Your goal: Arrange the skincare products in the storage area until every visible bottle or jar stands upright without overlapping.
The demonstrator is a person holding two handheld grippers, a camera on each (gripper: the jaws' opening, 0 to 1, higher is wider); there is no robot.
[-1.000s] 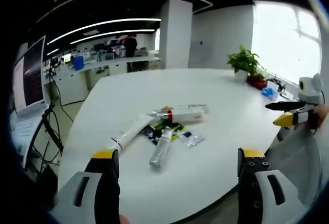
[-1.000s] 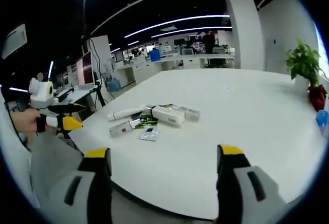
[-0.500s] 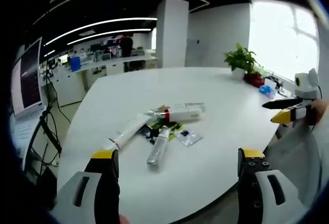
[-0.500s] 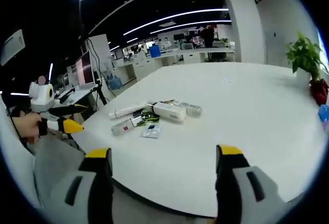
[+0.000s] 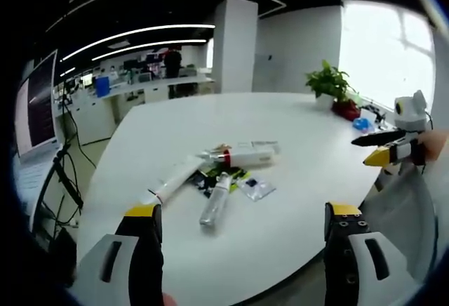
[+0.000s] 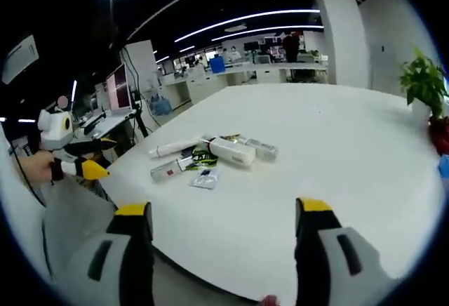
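The wide white table (image 5: 295,130) carries the whole job, and its broad bare top leaves plenty of room on the far side and toward the potted plant (image 5: 331,85) for standing things up apart from each other; the tighter margin is the near rim, which curves away just ahead of both tools in either view. The skincare products lie in one heap near the middle of the near half, all on their sides: a long white tube (image 5: 175,178), a white bottle with a red band (image 5: 245,156), a clear bottle (image 5: 216,204) lying toward the near edge, a flat carton (image 6: 261,148), a small clear sachet (image 5: 256,189), and a green and black packet (image 5: 223,177) partly under the others. The left gripper (image 5: 240,232) has its jaws spread wide with nothing between them and hangs short of the table, and the right gripper (image 6: 223,225) is likewise spread and empty, well apart from the heap. The likely trouble is the overlap: lifting one piece from the pile could drag or roll its neighbours, and the round clear bottle looks free to roll toward the near rim. The slim tube will probably be tippy once stood on its cap. Reaching in from both sides at once could also bring the two tools together over the small heap.
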